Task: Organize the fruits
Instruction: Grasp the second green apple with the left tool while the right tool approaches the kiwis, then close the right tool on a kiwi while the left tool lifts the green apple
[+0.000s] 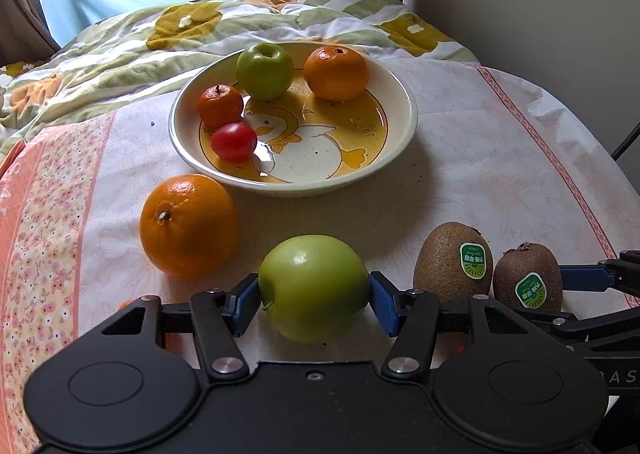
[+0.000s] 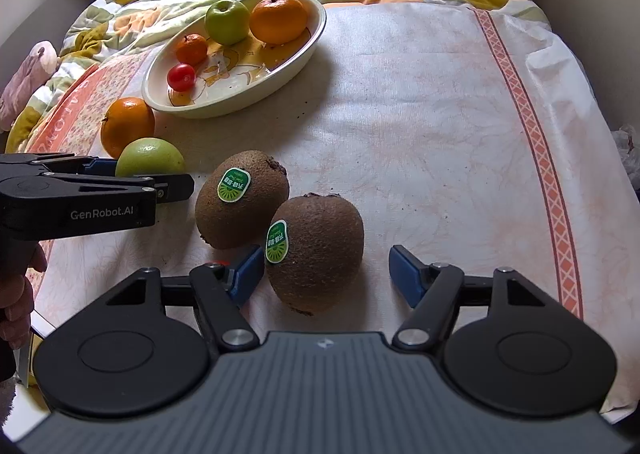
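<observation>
Left gripper (image 1: 314, 294) clamped on green apple (image 1: 314, 288), bottom centre of frame; bowl (image 1: 396, 94) straight ahead, upper centre. Right gripper (image 2: 326, 272) spread wide around near kiwi (image 2: 316, 252), nothing gripped, long axis tilted upright.

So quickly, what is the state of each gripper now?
Left gripper: closed on the green apple.
Right gripper: open, holding nothing; its fingers sit on either side of a kiwi.
</observation>
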`<state>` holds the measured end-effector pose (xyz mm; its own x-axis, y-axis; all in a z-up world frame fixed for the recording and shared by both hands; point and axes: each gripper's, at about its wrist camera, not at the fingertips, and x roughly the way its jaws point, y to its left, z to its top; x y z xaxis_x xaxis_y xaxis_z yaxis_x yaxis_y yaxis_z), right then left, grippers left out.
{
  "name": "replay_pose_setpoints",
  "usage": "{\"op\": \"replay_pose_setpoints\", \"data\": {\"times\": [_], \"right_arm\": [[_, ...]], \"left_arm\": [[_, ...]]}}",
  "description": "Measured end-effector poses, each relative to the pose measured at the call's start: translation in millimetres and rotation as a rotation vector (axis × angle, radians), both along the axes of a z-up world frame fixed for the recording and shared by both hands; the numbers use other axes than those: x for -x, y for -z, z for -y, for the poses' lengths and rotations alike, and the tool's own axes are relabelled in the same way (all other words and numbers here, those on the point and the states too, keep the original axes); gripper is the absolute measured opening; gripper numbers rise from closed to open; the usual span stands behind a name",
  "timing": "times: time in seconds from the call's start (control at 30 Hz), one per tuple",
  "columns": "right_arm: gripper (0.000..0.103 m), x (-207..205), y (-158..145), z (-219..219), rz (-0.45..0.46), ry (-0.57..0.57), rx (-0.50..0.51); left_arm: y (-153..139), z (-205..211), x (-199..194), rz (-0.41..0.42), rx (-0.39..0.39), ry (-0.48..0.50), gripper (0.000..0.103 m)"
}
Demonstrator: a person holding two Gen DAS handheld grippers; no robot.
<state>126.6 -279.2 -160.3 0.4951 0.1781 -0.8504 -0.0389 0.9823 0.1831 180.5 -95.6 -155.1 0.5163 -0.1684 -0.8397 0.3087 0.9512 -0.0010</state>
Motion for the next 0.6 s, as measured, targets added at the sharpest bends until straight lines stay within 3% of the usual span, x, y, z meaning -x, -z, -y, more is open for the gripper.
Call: {"op": "replay_pose_setpoints", "data": {"times": [0.6], "right_arm": [[0.067, -2, 0, -12, 0.027, -0.003, 0.025]], "left_arm": [[-13, -21, 32, 0.015, 0.024, -0.038, 0.062]]}}
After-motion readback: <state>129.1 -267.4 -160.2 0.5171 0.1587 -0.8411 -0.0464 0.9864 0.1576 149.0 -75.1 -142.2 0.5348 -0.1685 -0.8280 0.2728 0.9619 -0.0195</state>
